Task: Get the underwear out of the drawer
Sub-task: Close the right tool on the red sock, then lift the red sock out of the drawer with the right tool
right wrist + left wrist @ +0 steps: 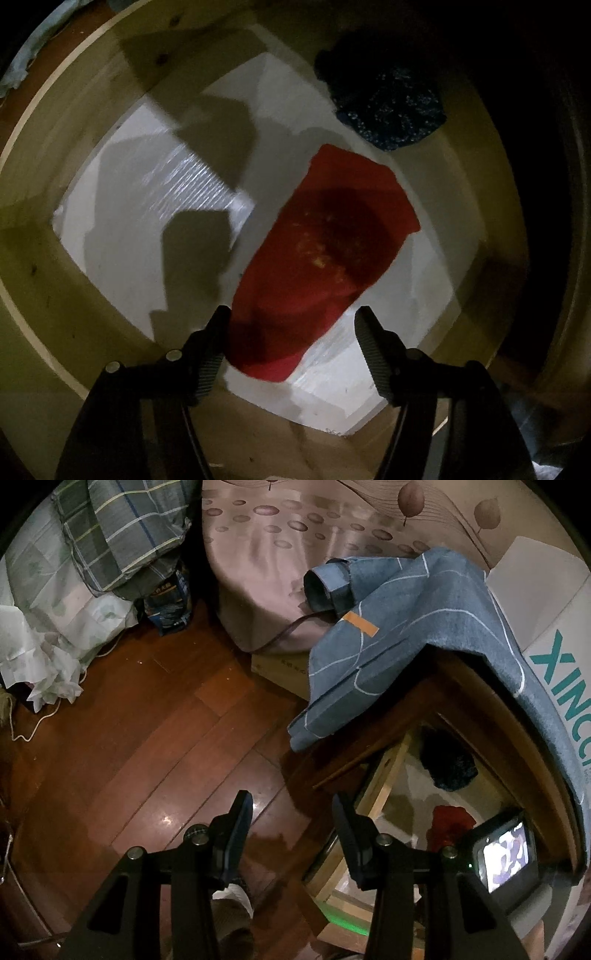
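**Open jaws over red underwear in drawer**

Right gripper [291, 328] pointing steeply down into the open pale-wood drawer [92, 110], jaws apart, nothing clamped. Folded red fabric underwear [325, 236] lying flat on the white drawer liner [122, 221], roughly mid-floor, running from the near edge toward the far right corner. Near end of the red piece between the two ribbed fingers [373, 350], pads not pressing on it; contact with the left finger impossible to tell from this angle. Dark blue speckled bundle of fabric [388, 107] tucked in the far right corner, just beside the far end of the red piece, apart from it or barely touching.

Left gripper [291, 830] held off the drawer's left side above the reddish wooden floor [147, 738], jaws partly apart and empty. Blue cloth with thin white lines [406, 635] draped over the cabinet top above the drawer.

Likely risks from here:
- Closing too high: pads pinching only the top fold, so the piece unfolding or slipping free on the lift
- Closing too low: fingertips catching the thin white liner and dragging it up too
- Drifting toward the far right corner: snagging the dark blue bundle
- Deep shadow over the near end: poor judgement of the fabric edge
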Motion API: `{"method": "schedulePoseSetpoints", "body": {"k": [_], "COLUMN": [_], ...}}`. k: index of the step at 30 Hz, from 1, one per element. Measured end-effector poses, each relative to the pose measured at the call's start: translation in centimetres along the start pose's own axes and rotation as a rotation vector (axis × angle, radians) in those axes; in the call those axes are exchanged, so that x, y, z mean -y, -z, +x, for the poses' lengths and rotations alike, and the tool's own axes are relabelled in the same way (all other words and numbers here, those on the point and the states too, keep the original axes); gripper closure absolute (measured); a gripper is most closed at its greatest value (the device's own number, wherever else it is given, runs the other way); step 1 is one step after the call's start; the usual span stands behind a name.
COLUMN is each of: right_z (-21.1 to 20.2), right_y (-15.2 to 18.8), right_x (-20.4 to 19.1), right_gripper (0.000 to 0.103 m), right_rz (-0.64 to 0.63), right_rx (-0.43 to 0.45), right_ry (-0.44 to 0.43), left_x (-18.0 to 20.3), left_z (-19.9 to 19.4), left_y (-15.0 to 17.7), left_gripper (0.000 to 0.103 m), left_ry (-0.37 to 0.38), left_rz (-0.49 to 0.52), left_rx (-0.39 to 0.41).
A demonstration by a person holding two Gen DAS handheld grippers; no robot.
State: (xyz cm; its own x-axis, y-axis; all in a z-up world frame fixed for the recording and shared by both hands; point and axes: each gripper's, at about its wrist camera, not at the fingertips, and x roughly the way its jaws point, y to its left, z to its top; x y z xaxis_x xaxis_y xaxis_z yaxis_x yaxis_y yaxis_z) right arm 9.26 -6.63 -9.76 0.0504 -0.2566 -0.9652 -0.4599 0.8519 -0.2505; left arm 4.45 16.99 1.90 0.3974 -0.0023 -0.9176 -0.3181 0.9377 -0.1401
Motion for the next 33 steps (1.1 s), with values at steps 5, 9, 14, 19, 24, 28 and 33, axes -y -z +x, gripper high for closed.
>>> {"method": "schedulePoseSetpoints", "body": {"k": [5,9,14,19,24,28,33], "right_z": [0.6,1.0,1.5,1.7,1.8,2.2,2.8], "right_y": [-0.7,-1.1,-0.4,0.4,0.7,0.4,0.4], "right_x": [0.9,1.3,2.3,2.4,2.4,3.4,4.5], "right_gripper": [0.038,0.039,0.049,0.061,0.061,0.059,0.067], "right_rz": [0.029,0.017,-0.005,-0.036,-0.058,-0.032,-0.016], "right_rx": [-0.008,-0.015,0.011,0.01,0.022,0.003,0.008], "right_ry": [-0.025,-0.039,-0.083,-0.088,-0.085,-0.115,-0.136], "left_x": [0.1,0.5,0.6,0.7,0.8,0.9,1.1], "left_z": [0.1,0.1,0.3,0.4,0.5,0.6,0.7], "left_y": [0.0,0.1,0.2,0.2,0.3,0.4,0.5], "left_gripper": [0.057,0.057,0.057,0.057,0.057,0.057,0.057], "left_ry": [-0.001,0.001,-0.001,-0.006,-0.009,-0.01,-0.015], "left_rz": [0.0,0.018,0.026,0.029,0.033,0.036,0.05], "left_rx": [-0.006,-0.006,-0.014,-0.018,-0.02,-0.03,-0.03]}}
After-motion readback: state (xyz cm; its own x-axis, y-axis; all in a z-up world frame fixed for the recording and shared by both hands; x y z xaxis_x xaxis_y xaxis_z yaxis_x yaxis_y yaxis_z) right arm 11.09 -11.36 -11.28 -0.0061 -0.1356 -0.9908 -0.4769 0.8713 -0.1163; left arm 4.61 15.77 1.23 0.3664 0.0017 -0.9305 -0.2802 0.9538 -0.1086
